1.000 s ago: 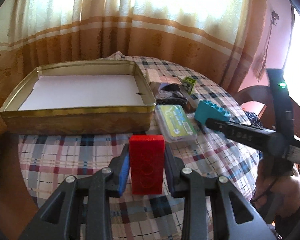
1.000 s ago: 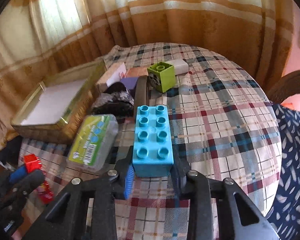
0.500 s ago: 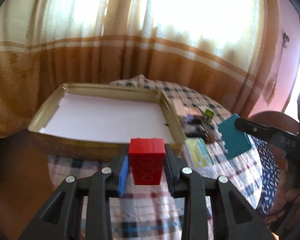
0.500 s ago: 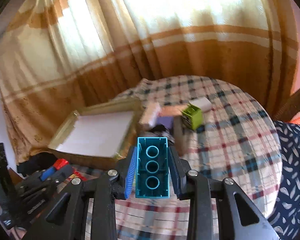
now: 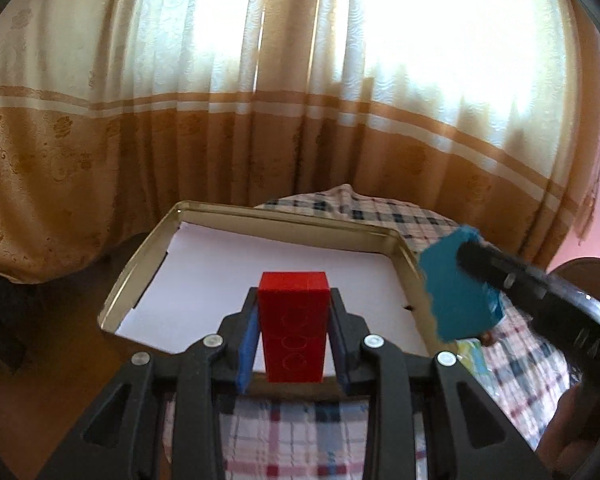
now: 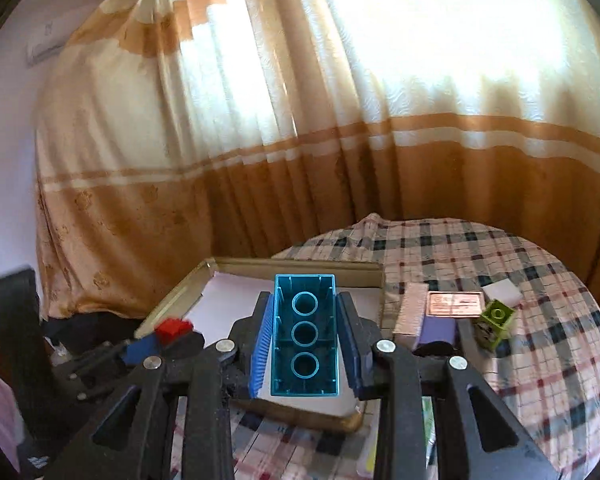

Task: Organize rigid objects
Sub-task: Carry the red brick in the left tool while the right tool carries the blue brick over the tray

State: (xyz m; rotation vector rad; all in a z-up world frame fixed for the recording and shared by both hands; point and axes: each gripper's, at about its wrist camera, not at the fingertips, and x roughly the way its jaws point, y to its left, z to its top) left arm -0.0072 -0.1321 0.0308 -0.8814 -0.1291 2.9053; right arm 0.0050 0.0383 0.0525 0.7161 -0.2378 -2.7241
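Note:
My left gripper (image 5: 293,336) is shut on a red brick (image 5: 293,320) and holds it above the near edge of the gold tin tray (image 5: 396,244), which is lined with white paper. My right gripper (image 6: 305,340) is shut on a teal brick (image 6: 305,336), hollow underside towards the camera, also above the tray's (image 6: 300,268) near edge. In the left wrist view the teal brick (image 5: 456,292) hangs at the tray's right side. In the right wrist view the red brick (image 6: 173,329) shows at the left.
On the plaid tablecloth (image 6: 520,264) right of the tray lie a green block (image 6: 496,322), a copper card (image 6: 454,304), a white eraser (image 6: 500,292), a purple block (image 6: 438,330) and a pink box (image 6: 410,314). Curtains hang behind the table.
Both grippers have risen and moved over the tin tray with their bricks. The teal brick has tipped so its underside faces the right wrist camera.

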